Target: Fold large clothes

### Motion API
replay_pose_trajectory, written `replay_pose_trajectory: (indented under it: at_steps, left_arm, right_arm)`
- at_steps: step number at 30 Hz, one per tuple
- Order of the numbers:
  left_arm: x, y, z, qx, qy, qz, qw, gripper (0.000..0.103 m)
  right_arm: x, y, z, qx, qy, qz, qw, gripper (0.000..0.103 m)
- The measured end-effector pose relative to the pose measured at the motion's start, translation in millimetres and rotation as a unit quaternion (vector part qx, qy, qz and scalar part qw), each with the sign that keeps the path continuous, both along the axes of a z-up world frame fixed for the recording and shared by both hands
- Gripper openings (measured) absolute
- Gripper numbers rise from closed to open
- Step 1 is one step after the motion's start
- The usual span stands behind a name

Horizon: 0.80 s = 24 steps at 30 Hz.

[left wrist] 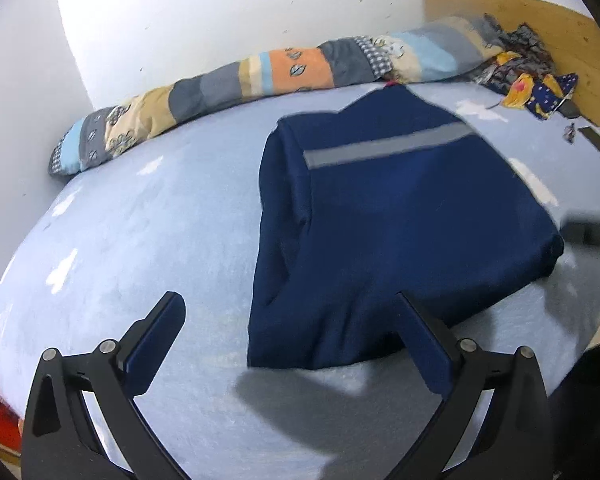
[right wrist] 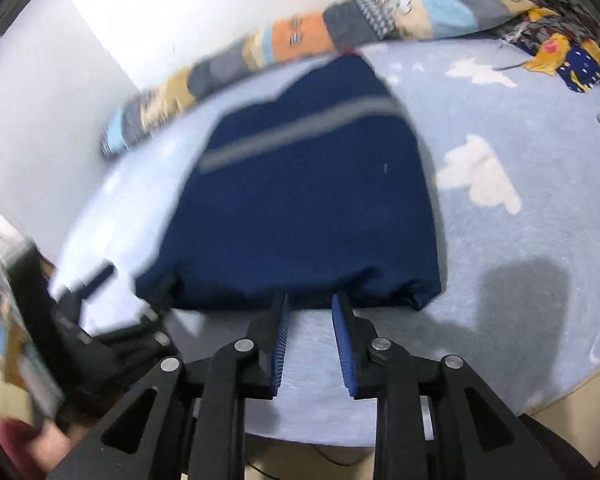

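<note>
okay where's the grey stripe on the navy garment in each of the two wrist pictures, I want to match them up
Left wrist: the grey stripe runs across the navy garment, right of centre in the upper half.
Right wrist: the grey stripe slants across the garment's far half, just above centre.
Shared landmark: the patchwork bolster lies along the wall behind the garment in both.

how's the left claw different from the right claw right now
The left claw stands wide open; the right claw is open only by a narrow gap. The left claw sits over the near left corner of the navy garment, one finger overlapping the cloth, while the right claw's tips sit at the near hem. Both are black with blue pads and hold nothing.
</note>
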<state>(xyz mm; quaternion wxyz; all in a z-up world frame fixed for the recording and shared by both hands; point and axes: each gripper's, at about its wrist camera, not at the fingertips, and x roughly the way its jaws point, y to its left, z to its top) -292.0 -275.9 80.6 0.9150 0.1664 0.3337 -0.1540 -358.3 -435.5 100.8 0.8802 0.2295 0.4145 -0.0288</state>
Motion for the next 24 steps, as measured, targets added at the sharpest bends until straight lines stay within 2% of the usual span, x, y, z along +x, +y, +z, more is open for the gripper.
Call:
replay_pose_trajectory:
  at_steps: [3, 5, 7, 9, 13, 15, 19, 21, 24]
  left_arm:
    - [20.0, -2.3, 14.5, -0.008, -0.001, -0.013, 0.9999, 0.103]
    - [40.5, -6.1, 17.8, 0.000, 0.010, -0.015, 0.9998, 0.103]
    - [65.5, -9.6, 16.1, -0.002, 0.031, -0.007, 0.9995, 0.103]
    - [92.0, -16.5, 11.2, -0.008, 0.060, 0.003, 0.9982, 0.103]
    - [145.8, -37.2, -6.0, -0.001, 0.123, 0.017, 0.9923, 0.103]
    - [159.9, -45.7, -17.1, 0.003, 0.140, 0.014, 0.9901, 0.103]
    - [167.8, -52.8, -33.2, 0.007, 0.144, 0.017, 0.9895, 0.103]
    - [163.2, -48.0, -27.9, -0.003, 0.125, 0.014, 0.9921, 0.103]
    - [148.7, -34.6, -9.7, -0.026, 0.096, 0.030, 0.9945, 0.103]
  right_arm:
    - [14.4, -17.1, 25.7, -0.014, -0.028, -0.022, 0.999, 0.037]
    - [35.7, -32.8, 35.6, -0.037, -0.032, -0.030, 0.998, 0.038]
    - [66.8, -50.7, 38.6, -0.050, -0.021, -0.038, 0.998, 0.038]
    - [93.8, -62.1, 36.2, -0.040, -0.014, -0.039, 0.998, 0.038]
    - [156.7, -82.5, 20.0, -0.043, 0.026, -0.043, 0.998, 0.038]
    - [182.2, -85.9, 6.3, -0.050, 0.065, -0.032, 0.996, 0.036]
    - [212.7, -88.6, -39.6, -0.053, 0.136, -0.014, 0.989, 0.037]
    - [211.6, -91.6, -47.4, -0.041, 0.135, -0.017, 0.990, 0.038]
    - [192.4, -89.9, -30.8, -0.034, 0.104, -0.017, 0.994, 0.038]
